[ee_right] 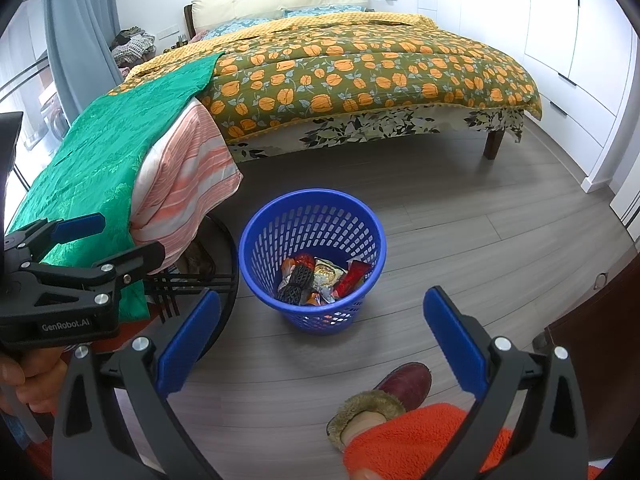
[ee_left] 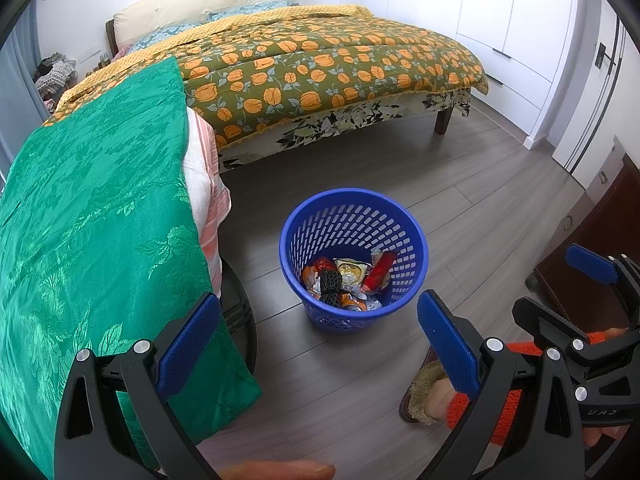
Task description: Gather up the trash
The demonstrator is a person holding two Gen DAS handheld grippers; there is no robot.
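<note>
A blue perforated wastebasket (ee_left: 414, 240) (ee_right: 256, 236) stands on the wood floor in front of both grippers. Inside it lie crumpled snack wrappers (ee_left: 350, 270) (ee_right: 326, 274), a red packet (ee_left: 380, 270) (ee_right: 352, 278) and a black mesh piece (ee_left: 330, 286) (ee_right: 298, 282). My left gripper (ee_left: 318, 350) is open and holds nothing, hovering short of the basket. My right gripper (ee_right: 322, 342) is also open and bare, at about the same distance. The right gripper (ee_left: 560, 300) shows at the right of the left wrist view. The left gripper (ee_right: 108, 236) shows at the left of the right wrist view.
A bed (ee_left: 320, 68) (ee_right: 360, 72) with an orange-flowered quilt fills the back. A green cloth (ee_left: 92, 220) (ee_right: 108, 152) drapes over a striped cushion on a round black stand at left. A person's slippered foot (ee_left: 424, 392) (ee_right: 400, 388) and orange sleeve sit near the front. White wardrobes (ee_left: 500, 12) line the right wall.
</note>
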